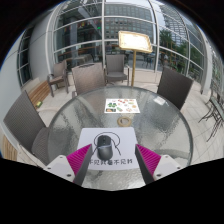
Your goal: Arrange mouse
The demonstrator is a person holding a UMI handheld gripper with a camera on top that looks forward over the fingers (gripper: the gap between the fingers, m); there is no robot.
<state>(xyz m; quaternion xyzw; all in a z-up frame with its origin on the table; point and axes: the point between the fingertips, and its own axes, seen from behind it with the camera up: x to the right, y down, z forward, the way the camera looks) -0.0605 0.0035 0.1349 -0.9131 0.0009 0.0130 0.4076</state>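
On the glass table, the released tongs flank a mouse on a white mat whose print is unreadable.

Glossy glass tabletop w/ reflections; matt white paper sheet; dark woven chairs.

Round glass table before me, dark chairs ringed about it, tall glazed window wall beyond the table, daylight through it, tiled floor beneath.

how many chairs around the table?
4 chairs around the glass table: near left, far left, far middle, right. More may be hidden. Open gripper hovers over the mouse pad.
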